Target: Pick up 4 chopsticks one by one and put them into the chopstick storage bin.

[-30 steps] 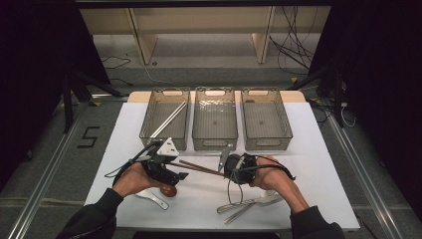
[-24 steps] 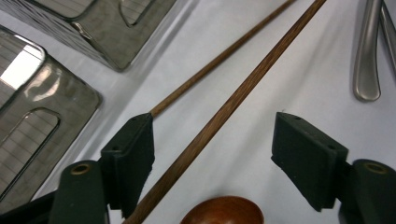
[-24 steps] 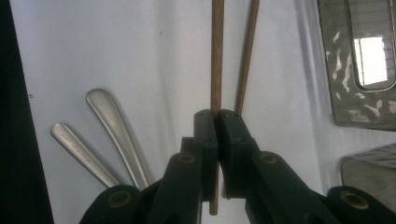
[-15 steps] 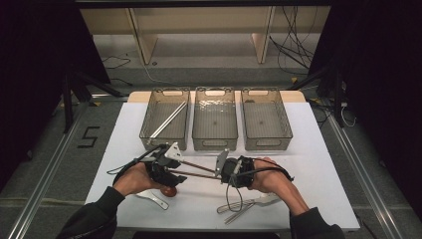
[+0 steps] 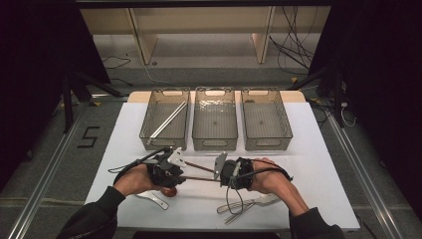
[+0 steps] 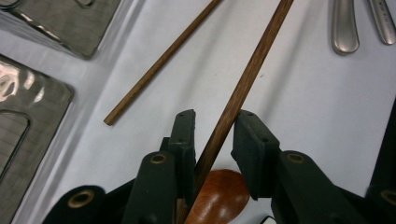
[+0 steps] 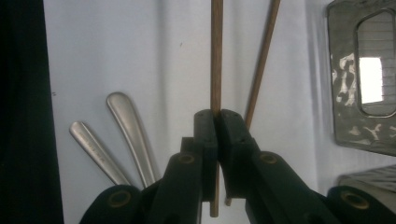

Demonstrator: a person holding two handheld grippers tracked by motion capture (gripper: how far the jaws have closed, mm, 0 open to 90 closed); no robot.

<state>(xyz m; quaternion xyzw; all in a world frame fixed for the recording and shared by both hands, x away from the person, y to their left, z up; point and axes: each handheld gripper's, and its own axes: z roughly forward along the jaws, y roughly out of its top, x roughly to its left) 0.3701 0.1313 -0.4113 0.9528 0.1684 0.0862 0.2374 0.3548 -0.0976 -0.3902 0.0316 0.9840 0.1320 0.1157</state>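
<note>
I see three clear bins (image 5: 214, 124) in a row at the far side of my white table (image 5: 318, 164); the left bin (image 5: 164, 119) holds a pale stick (image 5: 168, 120) lying slantwise; the other two look bare. Metal cutlery handles (image 7: 126, 135) lie near the front edge; a white utensil (image 5: 152, 199) lies front left; a loose wooden stick (image 6: 161, 63) rests flat.

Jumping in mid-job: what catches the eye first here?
A wooden chopstick spans between the two grippers near the table's front edge: the right gripper is clamped on it, and the left gripper has just been closing around it. Behind them stand three clear bins in a row, the left bin already holding a chopstick.
</note>
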